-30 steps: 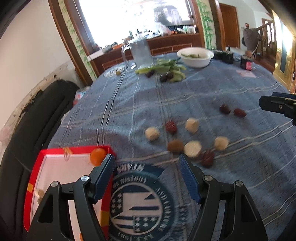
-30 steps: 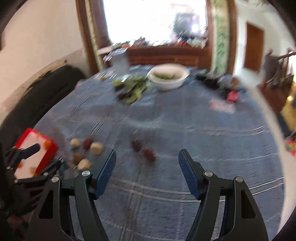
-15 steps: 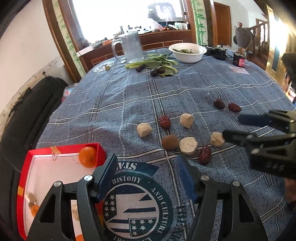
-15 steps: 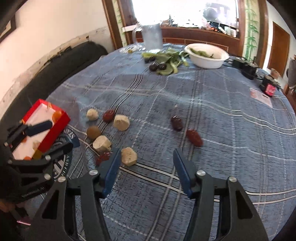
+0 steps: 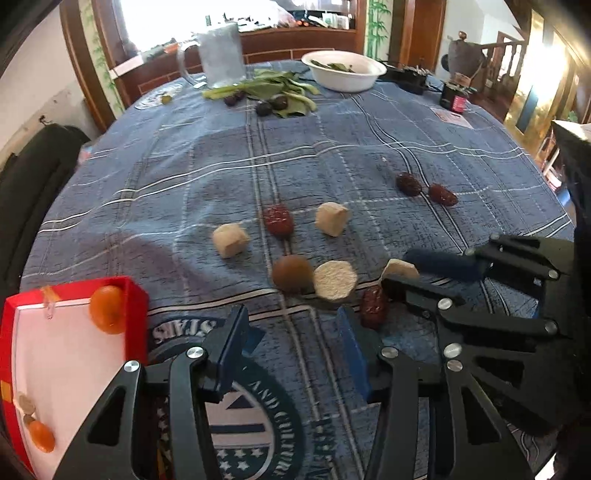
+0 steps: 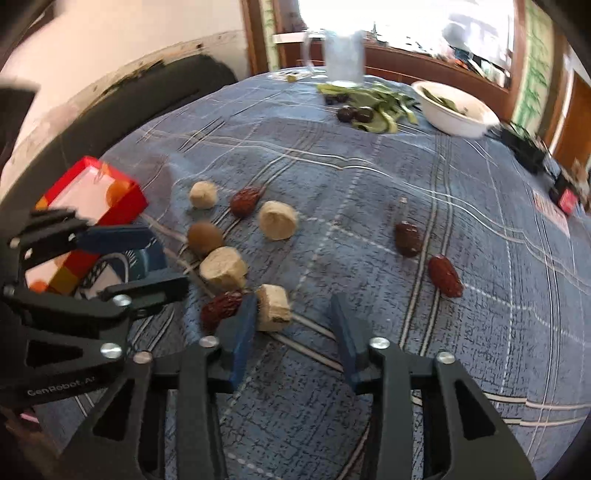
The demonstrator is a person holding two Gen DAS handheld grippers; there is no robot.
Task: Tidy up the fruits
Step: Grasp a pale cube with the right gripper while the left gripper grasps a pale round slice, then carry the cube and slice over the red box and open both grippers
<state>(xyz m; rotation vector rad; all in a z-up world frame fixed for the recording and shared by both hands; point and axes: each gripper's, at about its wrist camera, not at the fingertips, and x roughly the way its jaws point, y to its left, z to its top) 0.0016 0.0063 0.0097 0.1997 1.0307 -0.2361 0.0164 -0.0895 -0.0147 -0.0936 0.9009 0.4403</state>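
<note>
My right claw (image 6: 291, 317) has swung down since a second ago to the pale cut fruit chunk (image 6: 272, 307) mid-cloth on the blue plaid tablecloth (image 6: 369, 177), jaws closing, chunk just touching one pad. My left claw (image 5: 291, 347) is closing on nothing, beside the red cardboard box (image 5: 136, 295) at the cloth's near left edge.

Daylight floods from the blown-out window (image 5: 192, 26) at the far side, colours stay bright, fisheye edges curve and darken, with slight motion blur.
</note>
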